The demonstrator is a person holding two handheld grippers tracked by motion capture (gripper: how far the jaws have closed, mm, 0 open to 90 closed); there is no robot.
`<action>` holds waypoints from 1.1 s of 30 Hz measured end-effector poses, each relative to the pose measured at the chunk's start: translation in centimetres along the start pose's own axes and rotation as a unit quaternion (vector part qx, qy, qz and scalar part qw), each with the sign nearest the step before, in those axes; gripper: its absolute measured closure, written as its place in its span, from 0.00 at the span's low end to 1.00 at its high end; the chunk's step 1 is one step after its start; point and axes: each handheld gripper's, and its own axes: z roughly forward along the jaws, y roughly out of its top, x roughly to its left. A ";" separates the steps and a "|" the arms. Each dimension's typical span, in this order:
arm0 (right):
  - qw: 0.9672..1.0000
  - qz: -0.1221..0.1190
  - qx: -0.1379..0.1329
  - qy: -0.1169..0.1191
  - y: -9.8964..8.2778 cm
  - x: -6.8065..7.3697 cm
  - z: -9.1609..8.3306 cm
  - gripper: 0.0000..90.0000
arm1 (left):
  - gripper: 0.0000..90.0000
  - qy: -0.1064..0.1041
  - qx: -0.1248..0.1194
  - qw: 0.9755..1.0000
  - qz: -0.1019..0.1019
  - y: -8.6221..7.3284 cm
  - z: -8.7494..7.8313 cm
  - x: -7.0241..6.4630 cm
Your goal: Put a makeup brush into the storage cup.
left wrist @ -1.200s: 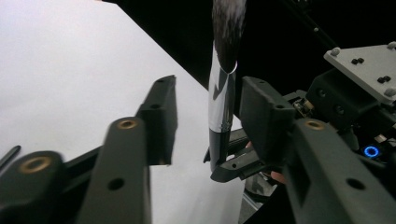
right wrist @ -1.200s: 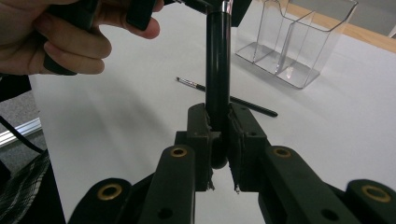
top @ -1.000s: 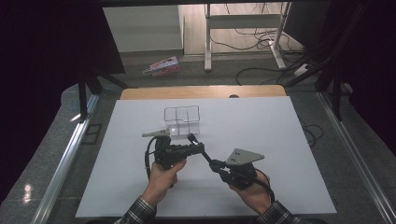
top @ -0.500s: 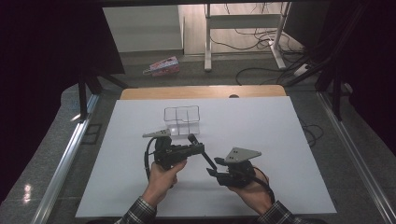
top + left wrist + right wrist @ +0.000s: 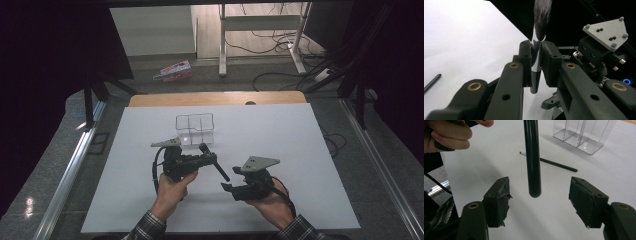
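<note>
My left gripper (image 5: 535, 50) is shut on a make-up brush (image 5: 537, 62), with its pads clamped at the silver ferrule and the dark bristles above them. In the high view the left gripper (image 5: 212, 159) holds the brush (image 5: 219, 170) so that its black handle slants down to the right, toward my right gripper (image 5: 228, 184). The right gripper (image 5: 541, 188) is open and its jaws have just been opening. The handle's rounded end (image 5: 534, 190) hangs between its pads without touching either.
A clear plastic organiser with compartments (image 5: 195, 129) stands on the white table (image 5: 300, 145) behind the grippers. A thin black brush (image 5: 554, 163) lies flat on the table in front of the organiser (image 5: 584, 135). The person's left hand (image 5: 446, 135) is at the upper left of the right gripper view.
The right gripper's jaws, shut on the brush handle's end a second ago, have spread apart and let go of it. The left gripper has kept its hold and place.
</note>
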 end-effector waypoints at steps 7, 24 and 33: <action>1.000 0.013 0.006 0.008 -0.1 -0.4 -0.1 0.30 | 0.88 0.012 0.002 1.000 0.008 0.0 -0.4 0.0; 1.000 0.015 0.023 -0.004 -0.7 -1.2 -0.4 0.13 | 0.88 0.060 0.007 0.998 0.034 0.1 -1.6 -0.2; 0.999 0.017 0.029 -0.005 -1.1 -1.6 -0.8 0.09 | 0.88 0.089 0.014 0.995 0.053 0.3 -2.6 -0.3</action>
